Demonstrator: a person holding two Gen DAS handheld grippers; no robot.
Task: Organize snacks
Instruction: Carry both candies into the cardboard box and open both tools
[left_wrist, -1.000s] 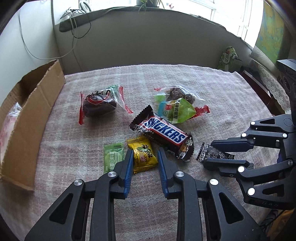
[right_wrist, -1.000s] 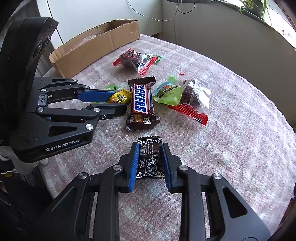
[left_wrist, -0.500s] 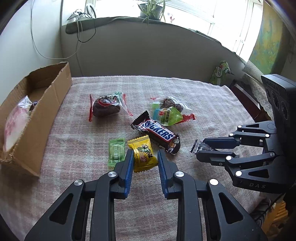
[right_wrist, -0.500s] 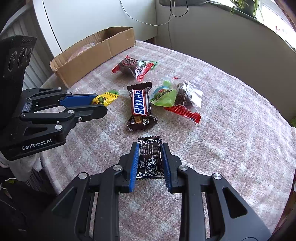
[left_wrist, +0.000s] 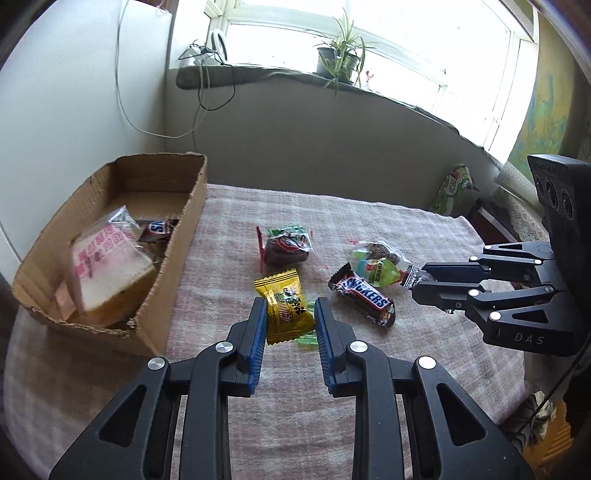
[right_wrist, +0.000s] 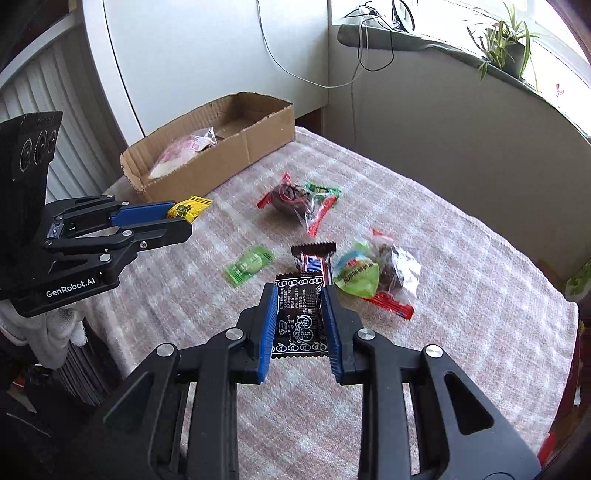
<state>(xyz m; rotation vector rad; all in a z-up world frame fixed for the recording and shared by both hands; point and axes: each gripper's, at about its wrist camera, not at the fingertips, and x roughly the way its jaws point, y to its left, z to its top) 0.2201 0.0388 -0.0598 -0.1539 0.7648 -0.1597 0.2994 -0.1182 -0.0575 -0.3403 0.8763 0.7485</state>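
Note:
My left gripper (left_wrist: 290, 302) is shut on a yellow candy packet (left_wrist: 284, 299) and holds it above the tablecloth, just right of the cardboard box (left_wrist: 177, 266). The right wrist view shows this left gripper (right_wrist: 181, 219) with the yellow packet (right_wrist: 190, 206) near the box (right_wrist: 221, 166). My right gripper (right_wrist: 300, 291) is shut on a black sweet packet (right_wrist: 301, 317), lifted over the Snickers bar (right_wrist: 312, 260). From the left wrist view the right gripper (left_wrist: 421, 277) hangs beside the Snickers bar (left_wrist: 364, 295).
On the cloth lie a flat green packet (right_wrist: 249, 264), a dark plum bag (right_wrist: 295, 199) and a green jelly packet with a clear bag (right_wrist: 356, 277). The box holds wrapped bread (left_wrist: 110, 266). A wall and sill stand behind the table.
Both grippers have risen off the cloth with their packets. The left one has carried the yellow packet leftward, nearer the box, leaving the green packet on the table.

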